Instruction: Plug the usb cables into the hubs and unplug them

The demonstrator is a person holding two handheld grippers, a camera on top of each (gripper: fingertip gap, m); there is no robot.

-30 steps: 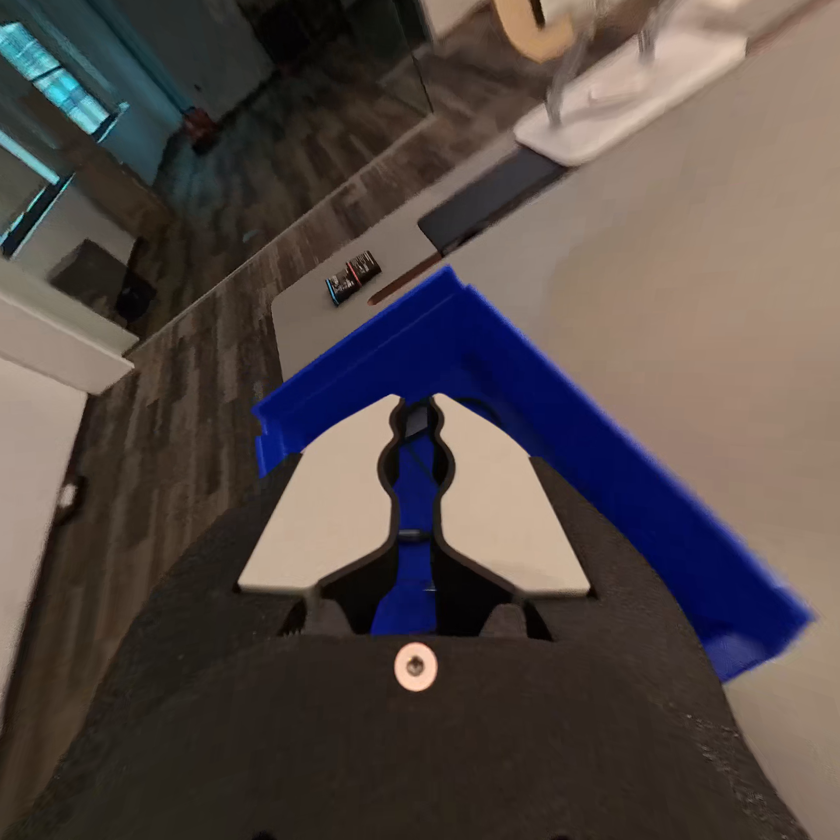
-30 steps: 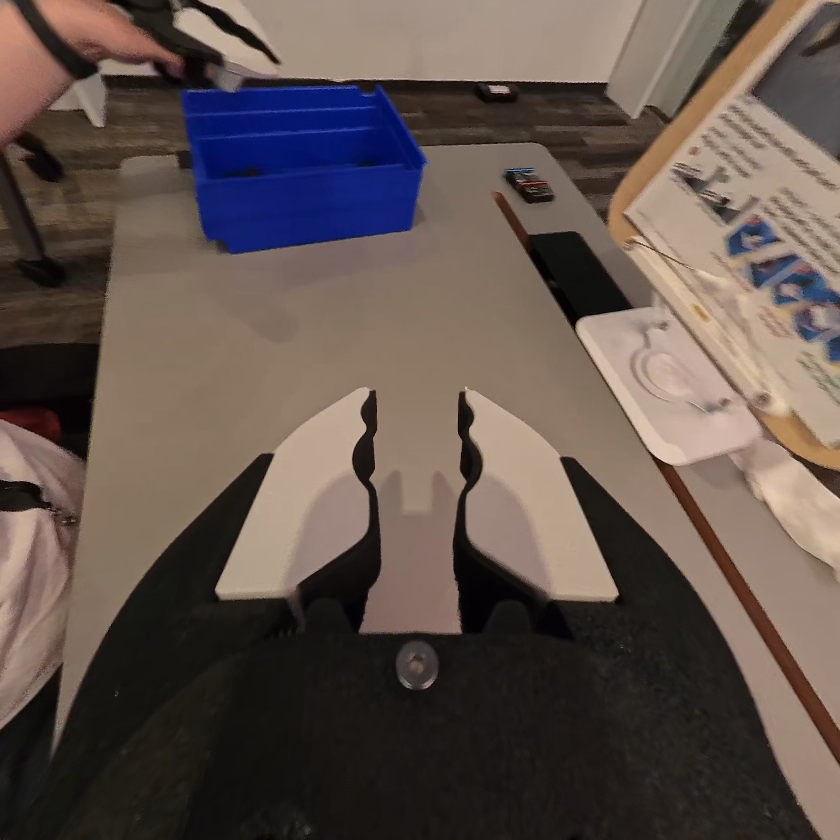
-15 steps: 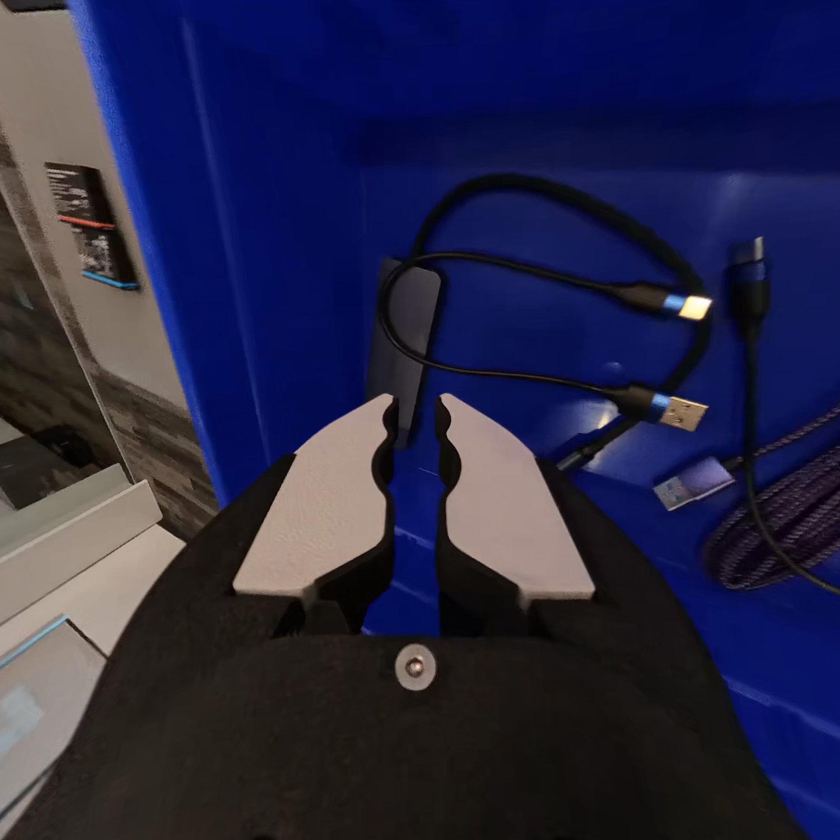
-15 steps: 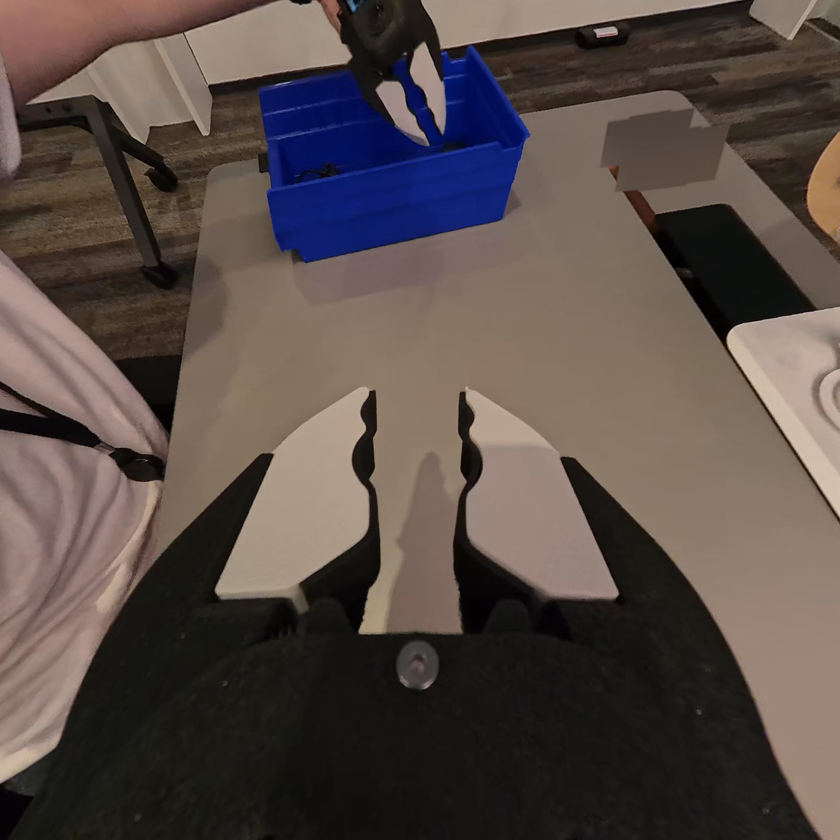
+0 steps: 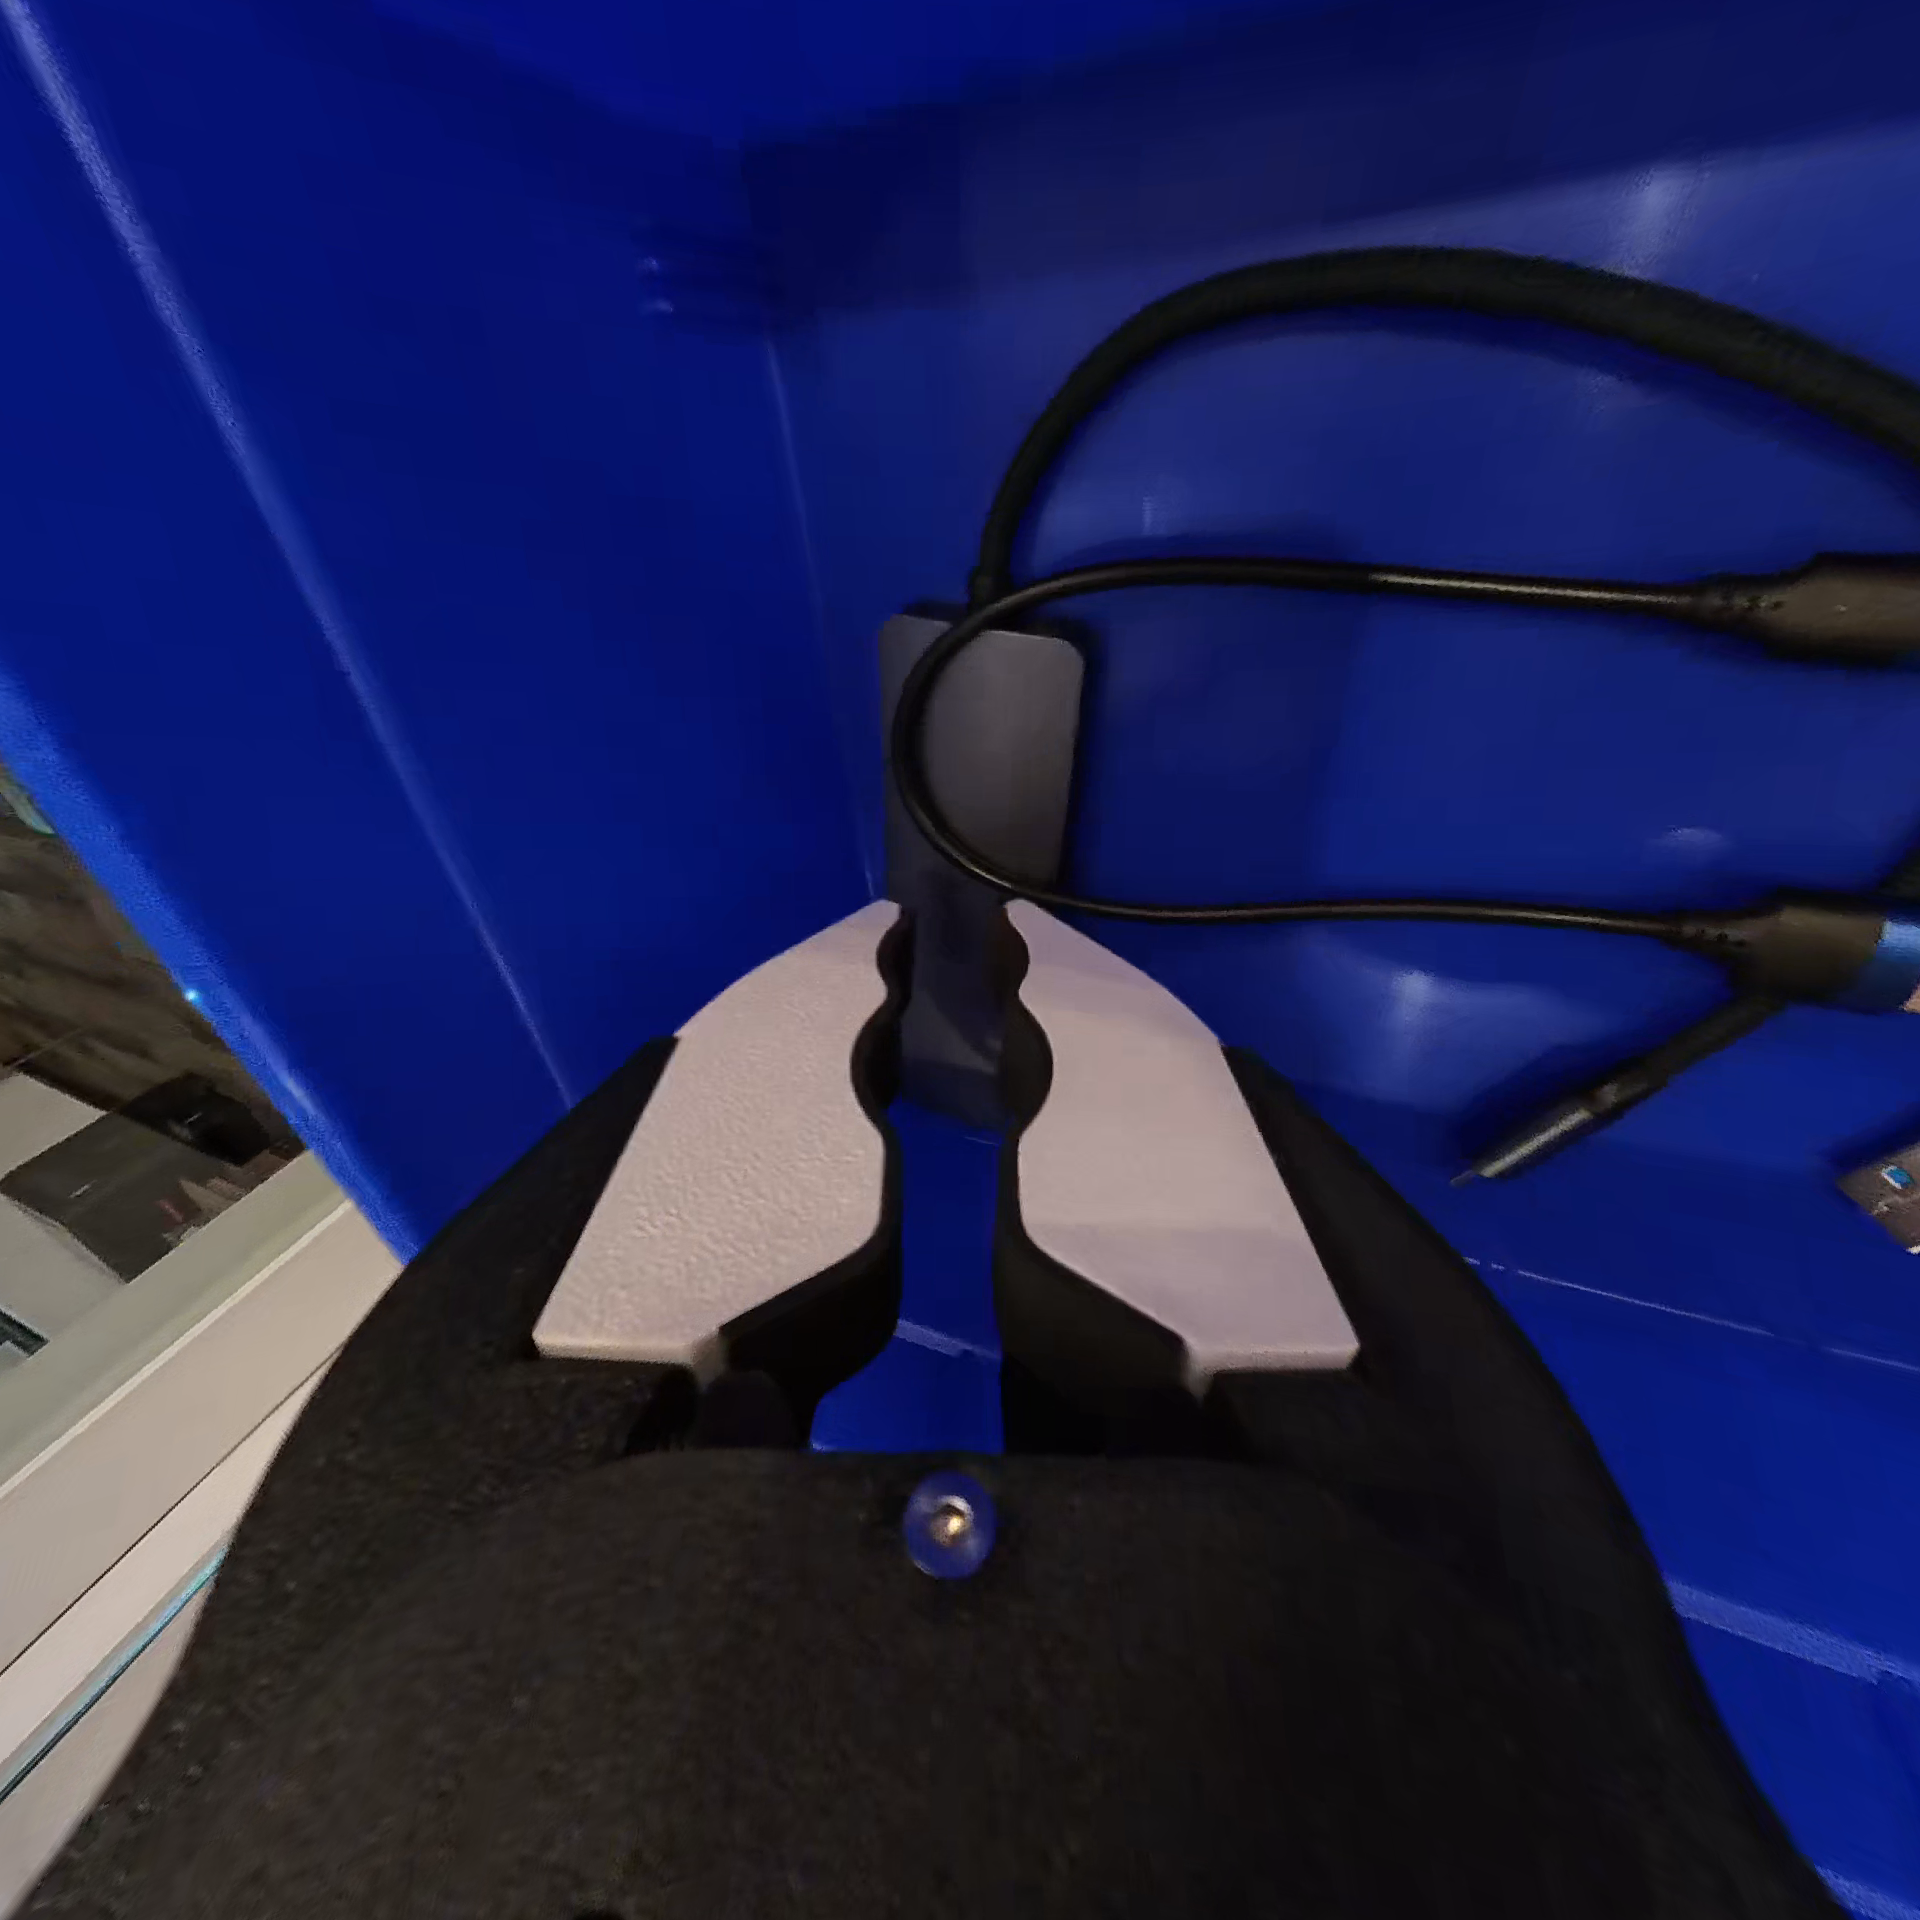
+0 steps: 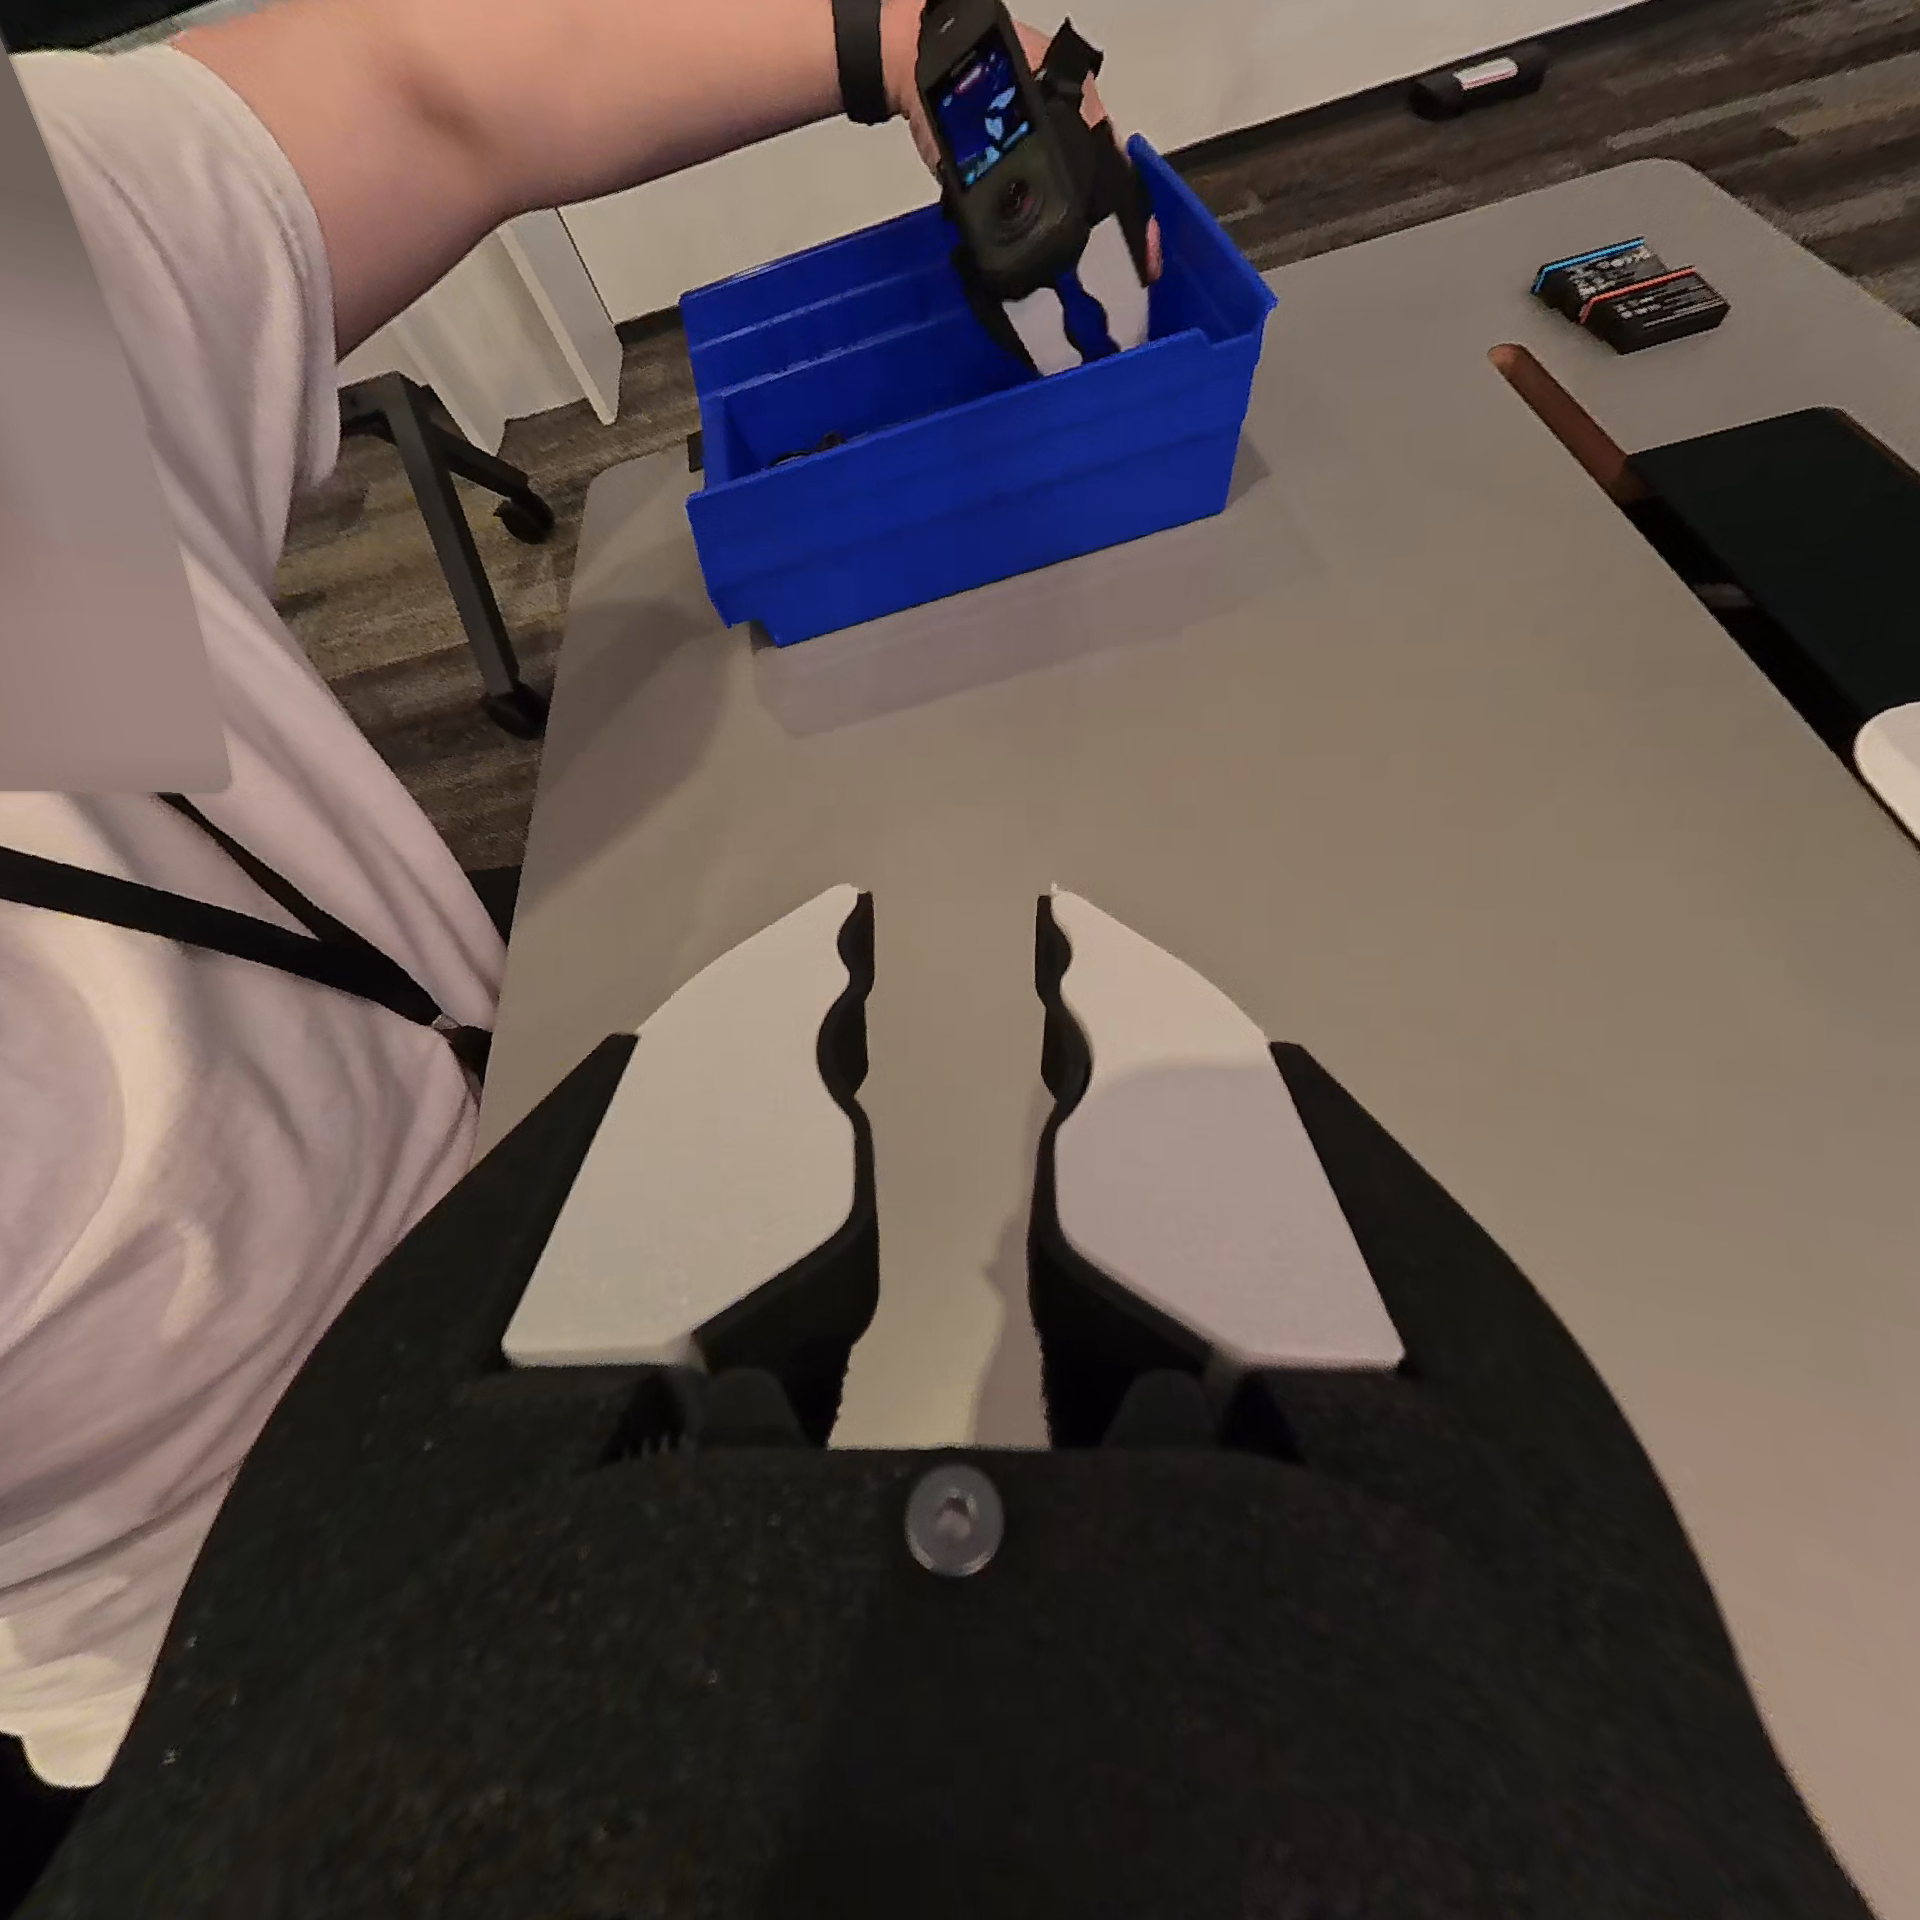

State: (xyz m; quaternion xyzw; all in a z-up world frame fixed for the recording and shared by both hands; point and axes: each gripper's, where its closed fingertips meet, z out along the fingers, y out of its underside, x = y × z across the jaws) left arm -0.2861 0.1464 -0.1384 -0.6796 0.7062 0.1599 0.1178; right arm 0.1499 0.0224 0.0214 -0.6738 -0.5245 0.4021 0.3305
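Note:
In the left wrist view my left gripper [image 5: 953, 914] is deep inside the blue bin [image 5: 416, 520]. Its fingers stand a narrow gap apart over the near end of a grey USB hub [image 5: 987, 748] lying on the bin floor. A thin black cable [image 5: 1351, 914] loops across the hub, and a thick braided cable [image 5: 1455, 281] runs from the hub's far end. Loose plugs [image 5: 1881, 956] lie to the right. In the right wrist view my right gripper [image 6: 954, 904] is open and empty above the grey table [image 6: 1247, 779]. The bin [image 6: 966, 520] stands far ahead with the left gripper [image 6: 1081, 332] in it.
Two small black packs [image 6: 1631, 296] lie at the table's far right. A black pad [image 6: 1787, 520] and a white tray's edge [image 6: 1896, 769] are on the right side. The person's white-shirted torso [image 6: 208, 1039] is at the left of the table. The gap from one gripper's tips to the other's is roughly 50 cm.
My left gripper swung over the bin's rim, went down inside and closed in on the hub. My right gripper stayed open and turned slightly, so the bin now shows more centred.

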